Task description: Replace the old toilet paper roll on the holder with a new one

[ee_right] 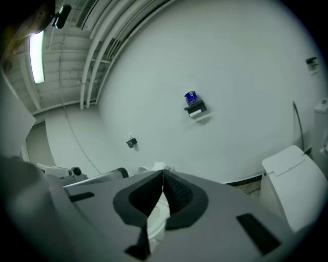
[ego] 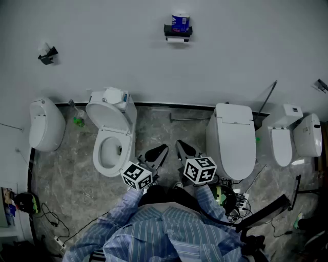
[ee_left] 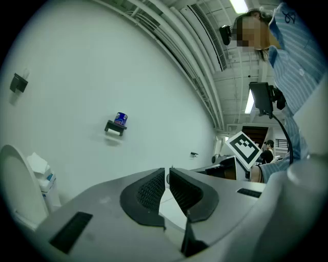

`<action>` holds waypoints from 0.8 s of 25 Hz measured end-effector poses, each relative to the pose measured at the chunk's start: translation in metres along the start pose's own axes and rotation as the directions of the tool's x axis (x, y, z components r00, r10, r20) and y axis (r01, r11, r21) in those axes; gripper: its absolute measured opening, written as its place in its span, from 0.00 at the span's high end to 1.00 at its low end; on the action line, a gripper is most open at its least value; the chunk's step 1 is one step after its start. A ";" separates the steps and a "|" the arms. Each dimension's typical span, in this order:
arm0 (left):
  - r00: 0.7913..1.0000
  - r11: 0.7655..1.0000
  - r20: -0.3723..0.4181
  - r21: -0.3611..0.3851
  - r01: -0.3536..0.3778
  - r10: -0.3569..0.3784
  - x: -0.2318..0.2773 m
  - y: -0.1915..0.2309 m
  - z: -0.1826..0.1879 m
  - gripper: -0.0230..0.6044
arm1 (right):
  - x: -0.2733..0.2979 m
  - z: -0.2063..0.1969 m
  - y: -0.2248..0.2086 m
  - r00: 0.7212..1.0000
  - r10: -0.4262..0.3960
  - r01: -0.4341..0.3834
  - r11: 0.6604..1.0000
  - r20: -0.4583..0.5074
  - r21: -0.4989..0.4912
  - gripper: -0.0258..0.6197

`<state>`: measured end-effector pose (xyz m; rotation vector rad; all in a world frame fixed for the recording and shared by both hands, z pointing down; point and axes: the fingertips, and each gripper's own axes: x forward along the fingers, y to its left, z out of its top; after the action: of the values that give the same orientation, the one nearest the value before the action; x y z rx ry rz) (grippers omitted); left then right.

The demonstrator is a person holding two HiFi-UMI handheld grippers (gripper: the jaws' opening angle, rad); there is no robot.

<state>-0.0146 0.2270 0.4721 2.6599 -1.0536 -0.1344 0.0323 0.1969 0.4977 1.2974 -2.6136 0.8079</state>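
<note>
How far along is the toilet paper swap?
Nothing looks done. The holder on the far wall carries a white roll underneath, and a blue-wrapped roll stands on top. In hand: nothing; the left gripper and right gripper are shut and empty, well short of the wall. Left: everything, from pulling the white roll off to fitting a new one.

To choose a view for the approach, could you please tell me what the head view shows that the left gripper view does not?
Only the head view: the stone floor and the cables on it. Only the left gripper view: a lit ceiling light. Both: the wall holder with a blue-wrapped roll standing on top, and the left gripper, fingers shut.
</note>
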 end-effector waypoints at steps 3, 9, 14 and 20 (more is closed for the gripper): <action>1.000 1.000 0.020 -0.009 -0.016 0.017 -0.004 0.016 0.006 0.91 | 0.008 -0.001 0.001 1.000 -0.014 0.014 1.000 0.000 0.005 0.95; 0.999 1.000 0.035 -0.016 -0.012 0.013 -0.010 0.030 0.011 0.91 | 0.017 0.008 0.005 0.999 -0.027 0.027 1.000 0.022 0.011 0.95; 0.999 1.000 0.037 -0.017 -0.011 0.012 -0.014 0.035 0.012 0.91 | 0.023 0.010 0.008 0.999 -0.028 0.028 1.000 0.028 0.012 0.95; 0.999 1.000 0.034 -0.026 -0.010 0.011 -0.016 0.039 0.011 0.91 | 0.027 0.008 0.010 0.999 -0.021 0.020 0.999 0.030 0.029 0.95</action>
<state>-0.0546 0.2083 0.4723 2.6379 -1.0686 -0.1914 0.0091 0.1783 0.4955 1.3516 -2.6170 0.8328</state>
